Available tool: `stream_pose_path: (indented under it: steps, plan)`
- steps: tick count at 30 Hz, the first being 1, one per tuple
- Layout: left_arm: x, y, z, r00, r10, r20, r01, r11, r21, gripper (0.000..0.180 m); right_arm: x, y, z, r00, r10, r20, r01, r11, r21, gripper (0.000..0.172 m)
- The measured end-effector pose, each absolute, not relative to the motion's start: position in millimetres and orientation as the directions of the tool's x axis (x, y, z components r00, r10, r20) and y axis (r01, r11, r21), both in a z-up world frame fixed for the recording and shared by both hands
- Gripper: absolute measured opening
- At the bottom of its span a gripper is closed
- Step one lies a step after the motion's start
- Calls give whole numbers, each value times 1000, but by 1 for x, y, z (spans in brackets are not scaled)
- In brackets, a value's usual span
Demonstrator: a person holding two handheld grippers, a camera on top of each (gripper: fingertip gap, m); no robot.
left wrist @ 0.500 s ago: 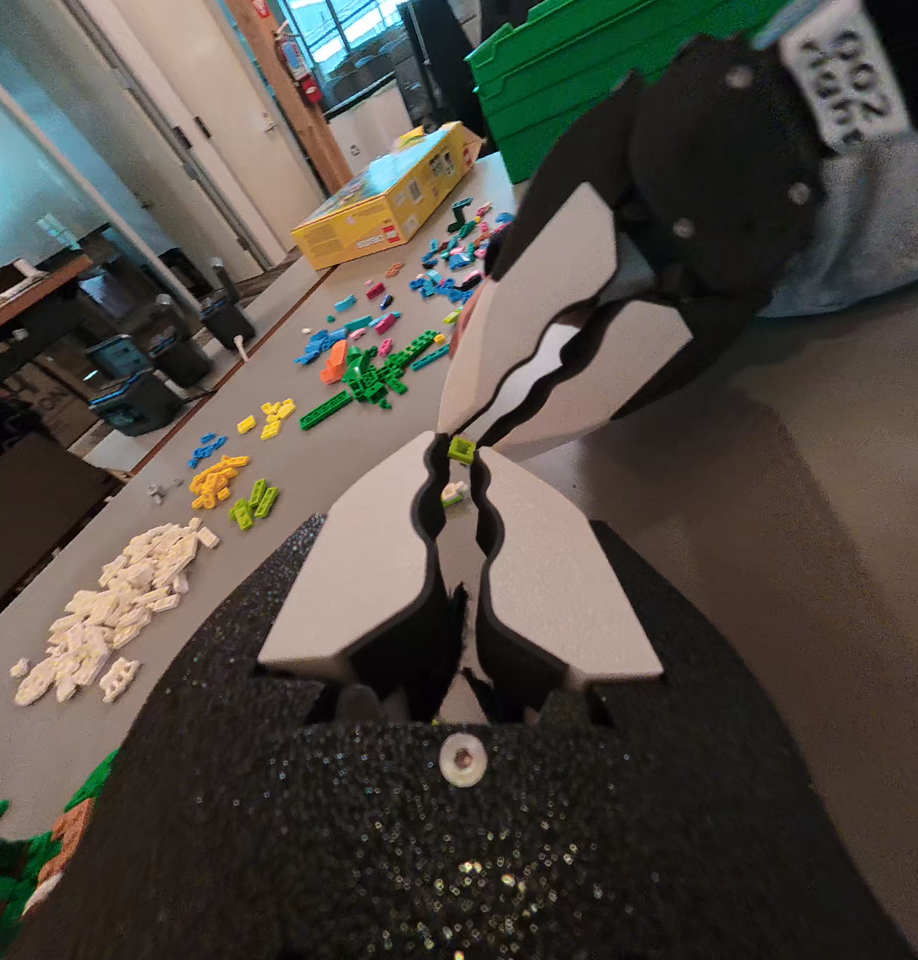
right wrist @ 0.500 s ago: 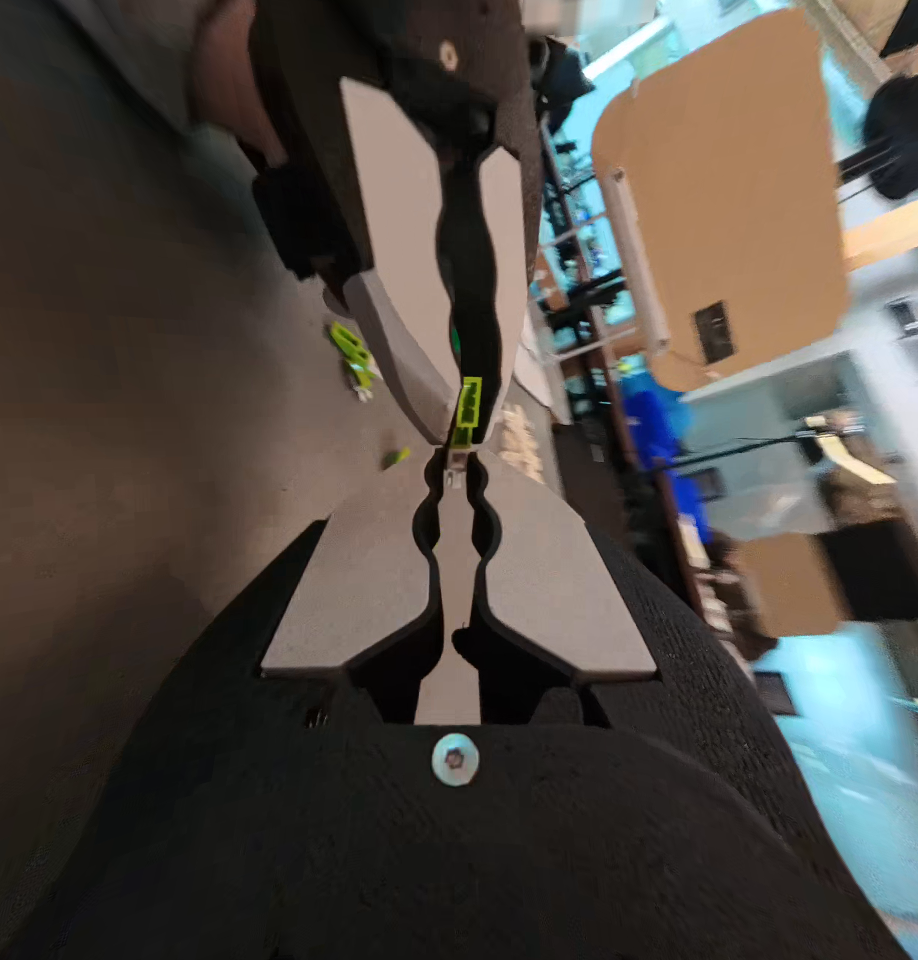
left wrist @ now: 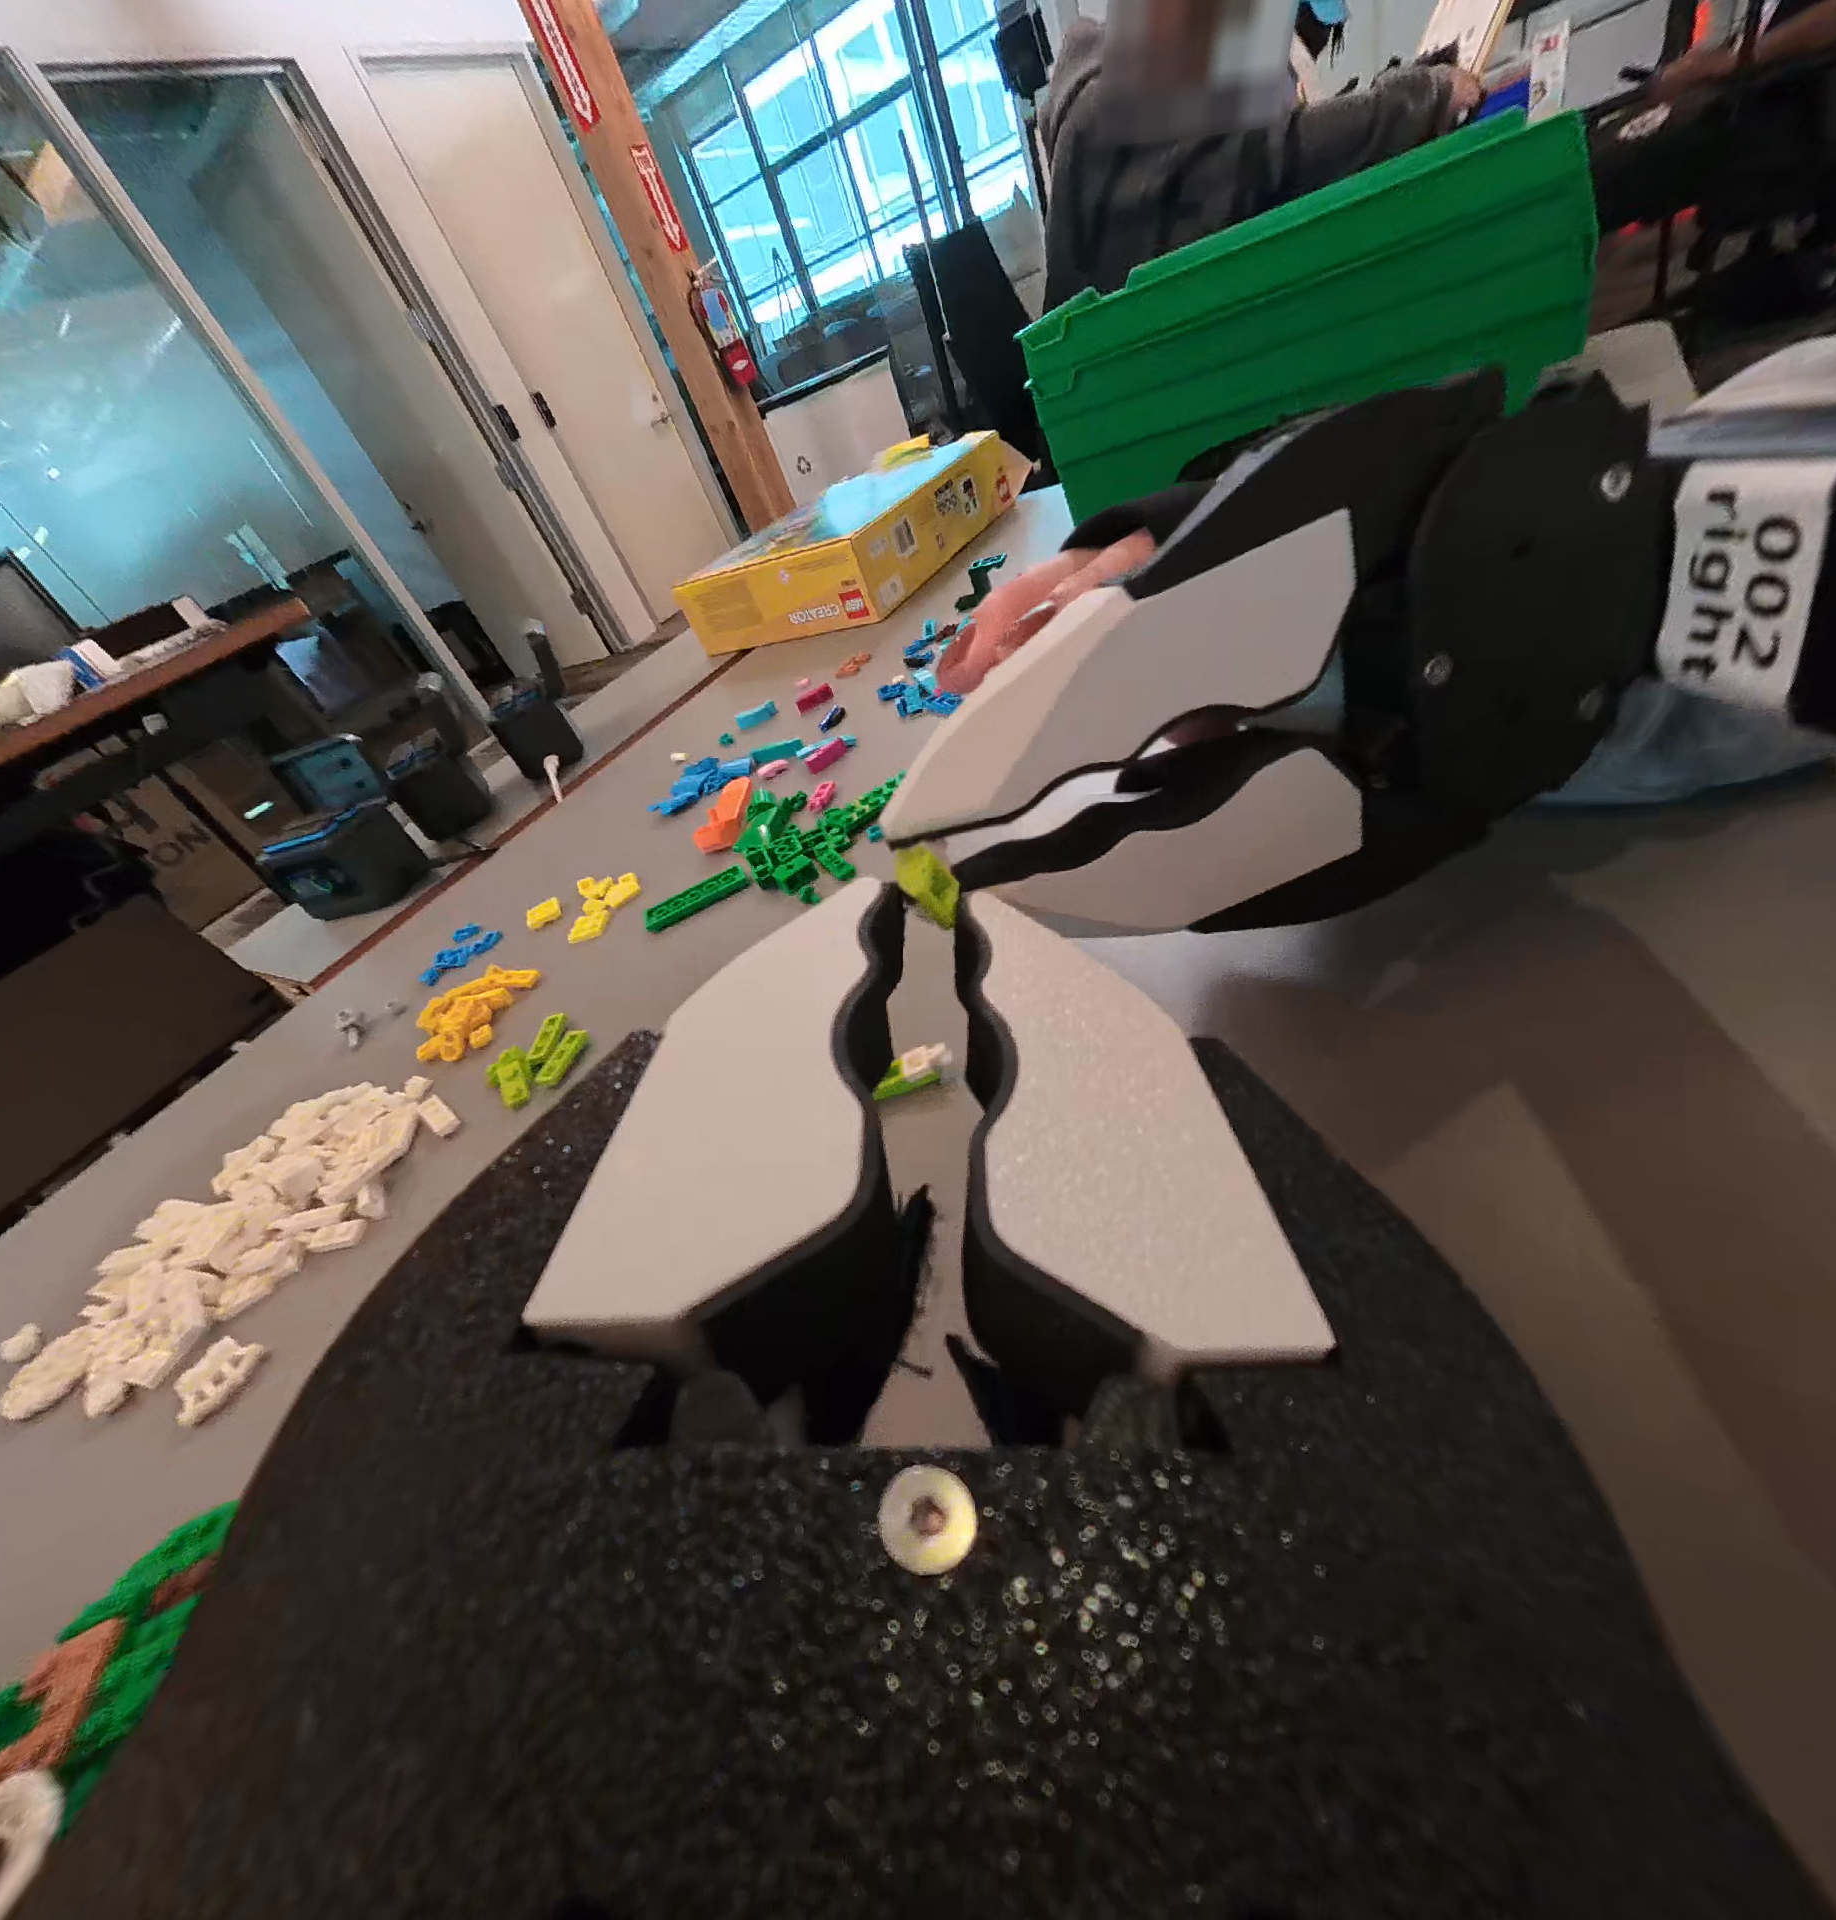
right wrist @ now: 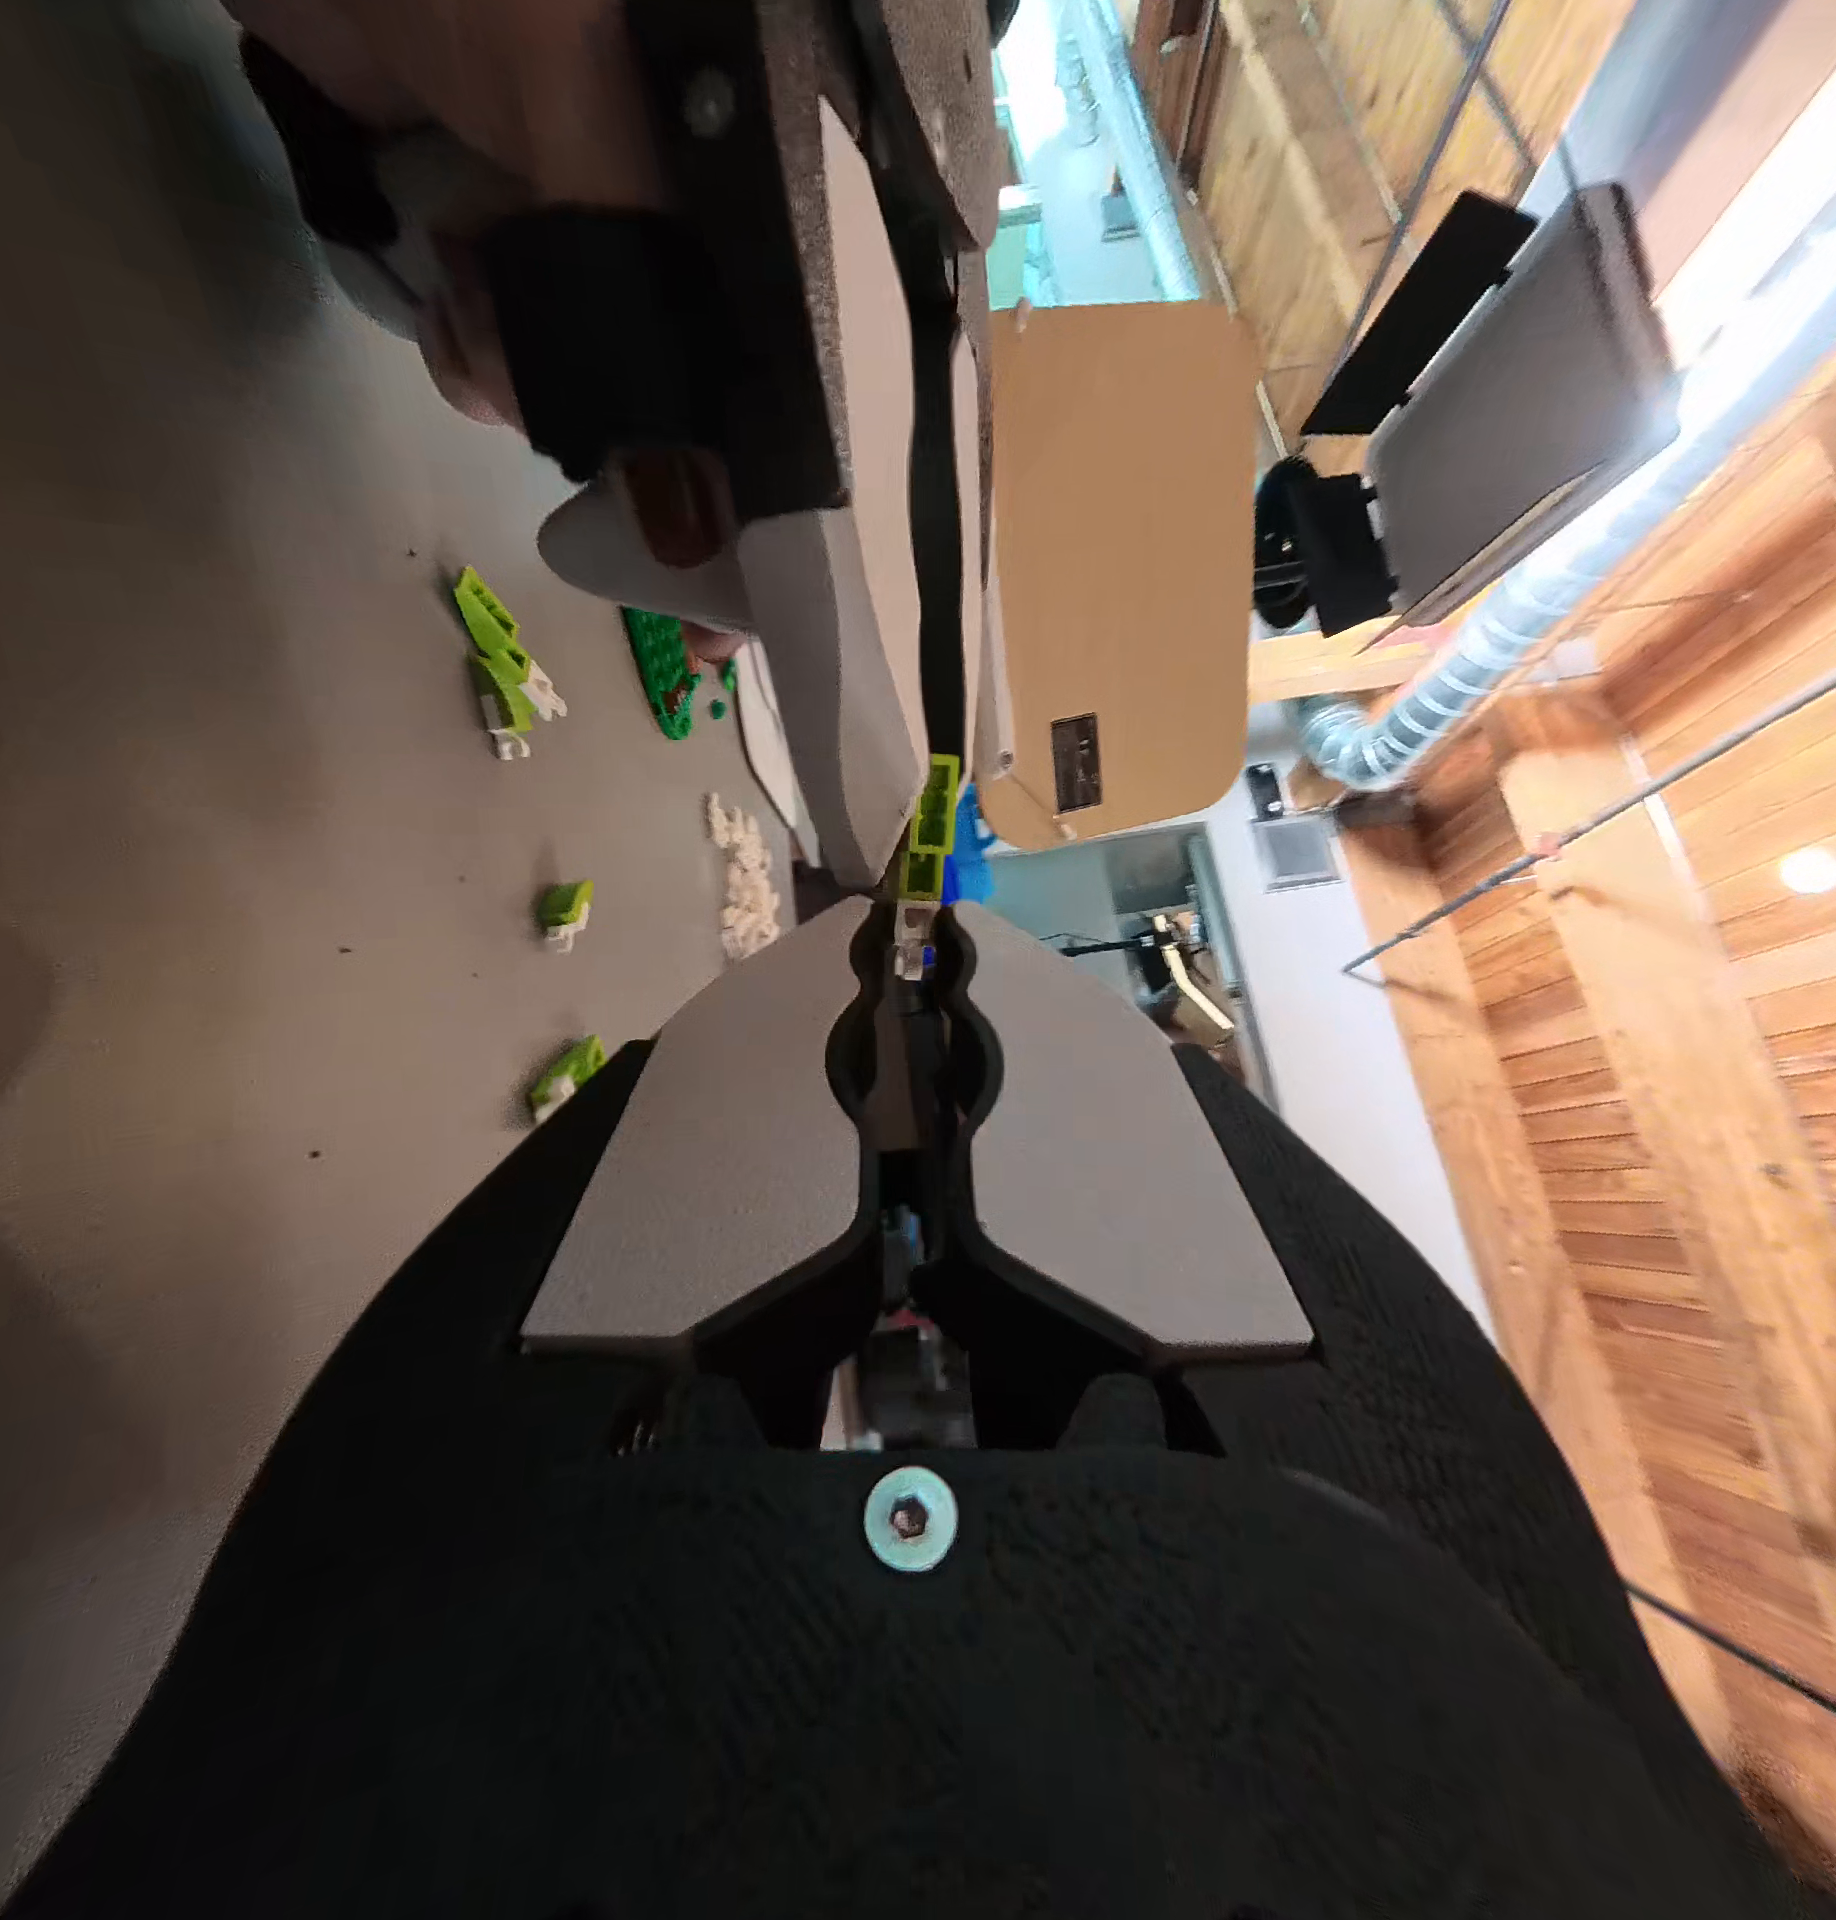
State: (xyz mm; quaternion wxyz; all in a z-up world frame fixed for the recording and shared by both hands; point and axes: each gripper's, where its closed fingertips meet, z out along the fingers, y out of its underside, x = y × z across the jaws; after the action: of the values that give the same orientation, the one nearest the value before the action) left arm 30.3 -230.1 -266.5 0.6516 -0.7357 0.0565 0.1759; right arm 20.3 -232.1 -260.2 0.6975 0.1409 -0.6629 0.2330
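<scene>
- Two grippers meet tip to tip above the grey desk (left wrist: 1516, 1091).
- Left gripper (left wrist: 924, 914) nearly closed, pinching a lime-green plastic brick (left wrist: 929, 883).
- Right gripper (right wrist: 909, 920) nearly closed on a small white plastic piece (right wrist: 912, 940), butted against the lime brick for joining.

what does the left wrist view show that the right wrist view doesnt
Only the left wrist view: a yellow box, a green crate, and sorted yellow, blue and dark green bricks.
Only the right wrist view: a tan board, a silver duct, and a small white piece between the right gripper's fingertips.
Both: the lime brick in the left gripper, the white brick pile and the grey table.
</scene>
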Motion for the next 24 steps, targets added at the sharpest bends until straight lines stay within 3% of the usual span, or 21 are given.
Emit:
stream_pose_path:
  steps: [6, 15, 17, 21, 24]
  plan:
    - [34, -227, -262, 954, 140, -265, -254, -96, -962, 21, 23, -235, -264, 78, 86, 993, -545, 838, -30, 7]
    - [36, -226, -263, 959, 128, -253, -240, -107, -965, 11, 25, -236, -262, 95, 104, 990, -556, 830, -34, 7]
    - [32, -226, -268, 944, 148, -296, -274, -152, -950, 9, 21, -234, -267, 21, 143, 989, -552, 827, -108, 9]
    - [21, -229, -278, 809, 195, -555, -493, -290, -820, 8, 10, -225, -273, -213, 321, 923, -484, 786, -385, 21]
    - [22, -227, -285, 715, 164, -680, -598, -359, -716, 8, 8, -224, -285, -317, 336, 887, -439, 776, -452, 21]
